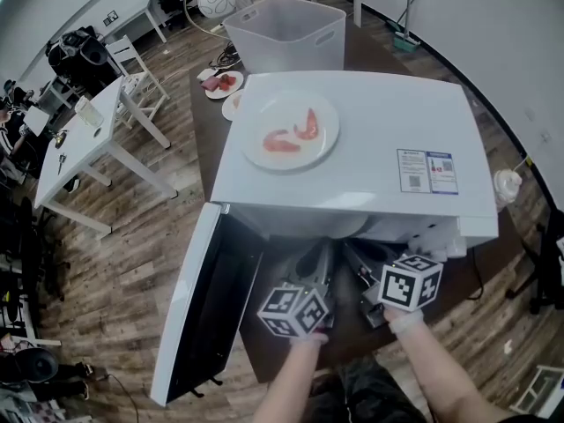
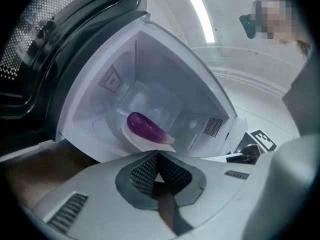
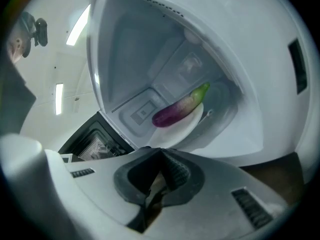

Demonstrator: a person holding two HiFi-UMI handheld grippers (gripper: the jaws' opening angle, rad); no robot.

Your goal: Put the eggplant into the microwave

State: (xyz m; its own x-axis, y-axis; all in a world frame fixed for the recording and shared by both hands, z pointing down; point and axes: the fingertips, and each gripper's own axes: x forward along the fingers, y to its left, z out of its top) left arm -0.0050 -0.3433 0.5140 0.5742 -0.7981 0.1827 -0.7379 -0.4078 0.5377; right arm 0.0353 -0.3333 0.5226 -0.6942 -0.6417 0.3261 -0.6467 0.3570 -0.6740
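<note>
The purple eggplant (image 2: 145, 126) with its green stem end (image 3: 201, 91) lies on a white plate (image 3: 186, 130) inside the open white microwave (image 1: 352, 148). The microwave's door (image 1: 207, 298) hangs wide open to the left. Both grippers are held just outside the cavity mouth, pointing in at the plate and apart from it. My left gripper (image 2: 159, 155) has its pads meeting at the tip, shut on nothing. My right gripper (image 3: 161, 154) is shut too, with nothing between its pads. In the head view, the left gripper (image 1: 319, 267) and right gripper (image 1: 357, 267) sit side by side under the microwave's front edge.
On top of the microwave stands a plate (image 1: 291, 130) with red food pieces. Behind it is a white plastic bin (image 1: 286, 32), and small plates of food (image 1: 225, 85) sit on the dark table. A white table (image 1: 84, 139) and chairs stand to the left on the wooden floor.
</note>
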